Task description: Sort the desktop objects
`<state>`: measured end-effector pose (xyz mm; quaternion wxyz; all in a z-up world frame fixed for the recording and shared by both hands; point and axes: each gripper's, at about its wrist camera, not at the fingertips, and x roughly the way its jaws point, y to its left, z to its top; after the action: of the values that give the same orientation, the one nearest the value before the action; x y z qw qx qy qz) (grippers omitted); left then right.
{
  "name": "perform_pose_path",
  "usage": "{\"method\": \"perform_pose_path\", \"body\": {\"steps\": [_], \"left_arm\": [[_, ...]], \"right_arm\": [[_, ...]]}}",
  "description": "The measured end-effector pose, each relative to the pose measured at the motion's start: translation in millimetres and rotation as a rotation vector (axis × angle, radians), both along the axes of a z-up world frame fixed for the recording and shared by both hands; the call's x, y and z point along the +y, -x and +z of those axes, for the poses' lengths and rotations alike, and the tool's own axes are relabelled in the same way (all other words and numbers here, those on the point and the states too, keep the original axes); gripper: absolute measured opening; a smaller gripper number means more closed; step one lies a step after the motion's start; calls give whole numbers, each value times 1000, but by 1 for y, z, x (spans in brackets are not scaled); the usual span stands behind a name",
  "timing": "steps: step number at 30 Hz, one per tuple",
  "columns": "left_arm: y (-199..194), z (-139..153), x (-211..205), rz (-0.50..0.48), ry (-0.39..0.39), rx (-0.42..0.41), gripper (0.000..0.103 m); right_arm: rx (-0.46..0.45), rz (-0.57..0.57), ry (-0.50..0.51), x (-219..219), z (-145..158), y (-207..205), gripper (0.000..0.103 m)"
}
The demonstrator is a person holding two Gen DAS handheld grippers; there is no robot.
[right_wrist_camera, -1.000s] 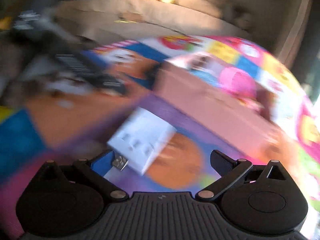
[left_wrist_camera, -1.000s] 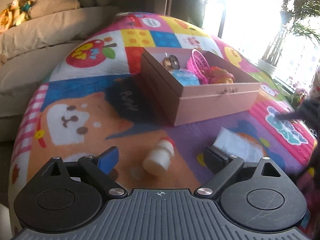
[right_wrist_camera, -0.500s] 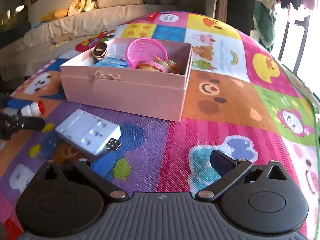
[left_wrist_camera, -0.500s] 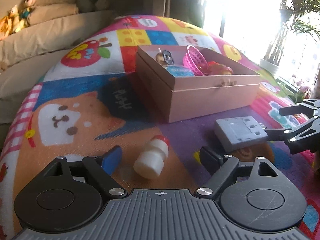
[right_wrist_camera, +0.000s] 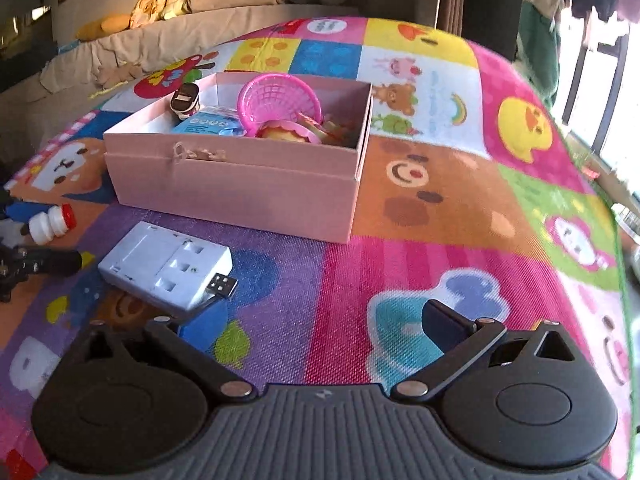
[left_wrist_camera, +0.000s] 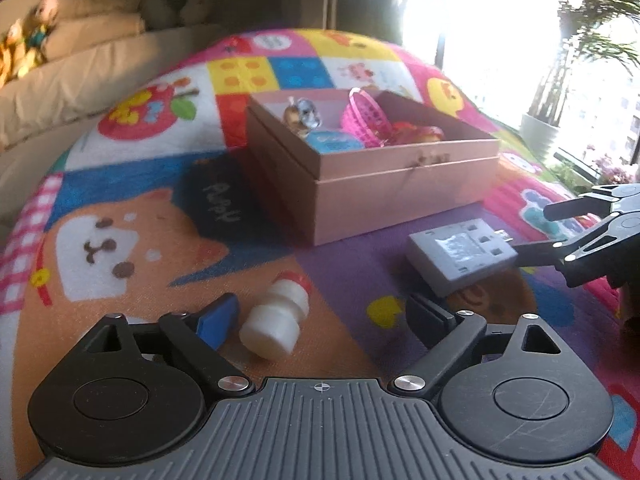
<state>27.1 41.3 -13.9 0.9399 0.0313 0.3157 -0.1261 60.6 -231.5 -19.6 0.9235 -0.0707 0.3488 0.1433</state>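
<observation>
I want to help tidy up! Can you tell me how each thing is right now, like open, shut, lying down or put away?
Pink box: open, no lid on, toys inside.
Pink basket: in the box, tipped on its side.
Small white bottle: lying on its side on the mat, red cap on.
White power adapter: lying flat on the mat, outside the box.
Left tool: open, bottle between its fingers, not gripped.
Right tool: open, empty.

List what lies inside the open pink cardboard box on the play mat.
Inside the pink cardboard box: a pink plastic mesh basket, a blue round packet, a small brown-and-white figure, and orange-red toy food. The near wall and these items hide the box floor.
</observation>
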Motion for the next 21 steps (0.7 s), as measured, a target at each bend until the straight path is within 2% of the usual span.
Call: {"method": "perform_pose_path", "body": {"steps": [2,5,8,10,12,15,19,21], "left_arm": [[0,1,-1,-17,-2,0,96],[-9,1,6,-45,21,44,96],[-5,3,8,-103,14,47,97],[4,4,8,-106,15,45,98],[10,4,7,-85,-5,35,99],[16,5,5,-23,-40,22,100],[27,4,-4,68,-80,25,101],[31,6,-3,87,-85,12,101]], "right_arm": [[-11,-4,-5,-5,0,13,103],[-78,-39,-5,-9,4,33,103],[-50,-71,-23,-12,1,50,103],[-28,-93,-22,-11,-2,60,103],[-34,-108,-9,-9,-1,67,103],[-90,-126,15,-4,4,73,103],[-92,-8,-11,26,26,80,103],[-123,21,-17,45,34,81,103]]}}
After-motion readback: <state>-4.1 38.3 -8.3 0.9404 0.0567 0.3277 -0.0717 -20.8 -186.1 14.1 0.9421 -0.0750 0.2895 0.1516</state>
